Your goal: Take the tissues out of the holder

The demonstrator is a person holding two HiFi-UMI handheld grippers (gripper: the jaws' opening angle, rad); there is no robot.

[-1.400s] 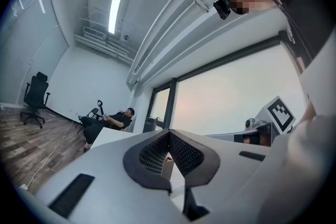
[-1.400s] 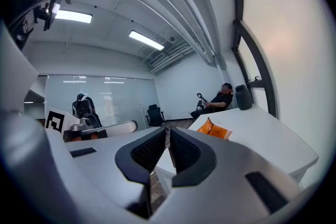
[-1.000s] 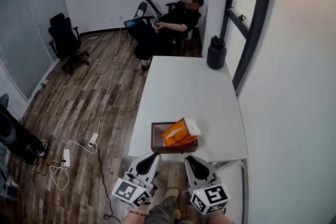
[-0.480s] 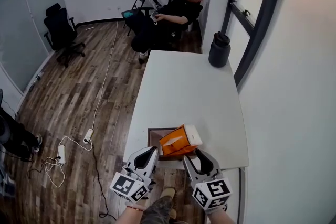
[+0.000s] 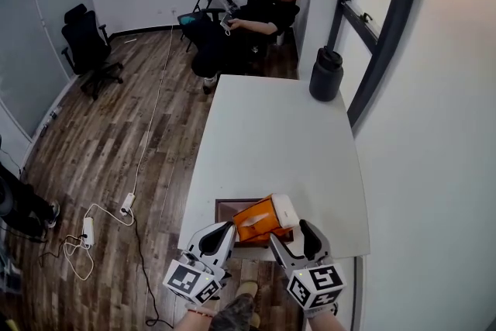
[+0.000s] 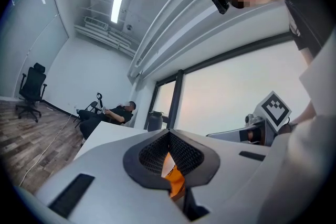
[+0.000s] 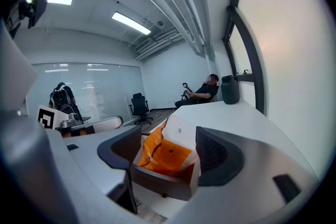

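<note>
Black-padded jaws of my right gripper (image 7: 169, 153) have just been opening and are now standing apart around the crinkly orange plastic tissue pack (image 7: 167, 159), not pressing it. My left gripper (image 6: 169, 150) is resting with its jaws together, empty. The pack is leaning half out of the dark brown square wooden holder (image 5: 227, 207) at the near edge of the white matte table (image 5: 271, 136); I am judging removal unfinished.

The right gripper (image 7: 169, 150) had just been opening its jaws. They stood wide apart around the orange tissue pack (image 7: 164, 161), not pressing on it. The pack sat tilted in the dark holder (image 7: 160, 186) at the near edge of the desk (image 7: 247, 120). A dark jug (image 7: 230, 90) stood at the far right corner, with a seated person (image 7: 203, 93) beyond it.
</note>
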